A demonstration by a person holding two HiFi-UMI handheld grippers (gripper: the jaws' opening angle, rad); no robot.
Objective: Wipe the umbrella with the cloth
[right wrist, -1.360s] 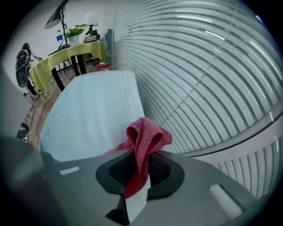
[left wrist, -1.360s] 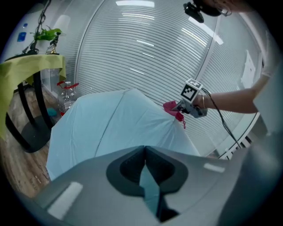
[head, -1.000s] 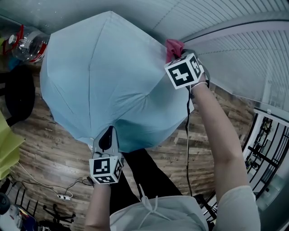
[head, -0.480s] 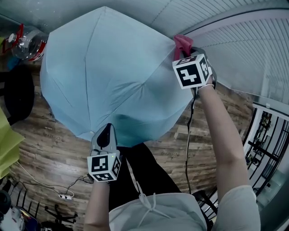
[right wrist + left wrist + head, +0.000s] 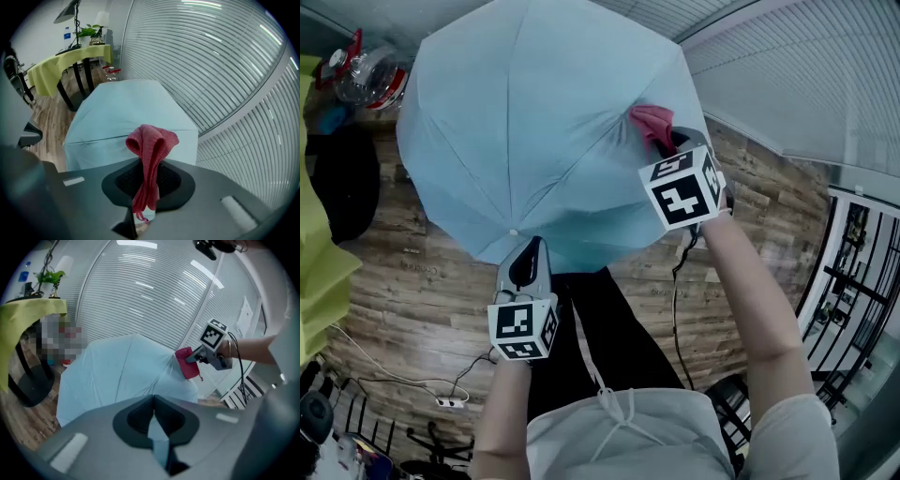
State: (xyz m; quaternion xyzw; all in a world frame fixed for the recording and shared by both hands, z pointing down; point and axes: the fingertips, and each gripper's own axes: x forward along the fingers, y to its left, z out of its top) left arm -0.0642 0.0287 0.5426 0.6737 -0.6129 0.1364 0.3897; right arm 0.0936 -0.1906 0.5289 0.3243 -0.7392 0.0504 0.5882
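Observation:
An open light blue umbrella (image 5: 544, 122) fills the upper head view, canopy facing me. My left gripper (image 5: 528, 253) is shut on the canopy's near rim; in the left gripper view, blue fabric (image 5: 154, 425) runs between its closed jaws. My right gripper (image 5: 667, 142) is shut on a red cloth (image 5: 652, 124), which rests against the canopy's right panel. In the right gripper view the cloth (image 5: 150, 145) stands bunched up out of the jaws, with the umbrella (image 5: 122, 117) just beyond. From the left gripper view, the cloth (image 5: 187, 363) touches the umbrella's (image 5: 117, 376) right side.
A table under a yellow-green cover (image 5: 319, 281) stands at the left, with a black chair (image 5: 337, 187) and a large water bottle (image 5: 366, 75) beyond. A power strip and cables (image 5: 450, 403) lie on the wood floor. Slatted blinds (image 5: 787, 75) and a black rack (image 5: 853, 272) close the right.
My right gripper has brought the red cloth from the canopy's far right edge inward and down onto the right panel. The umbrella has tipped upward in view; the left gripper keeps its hold on the rim.

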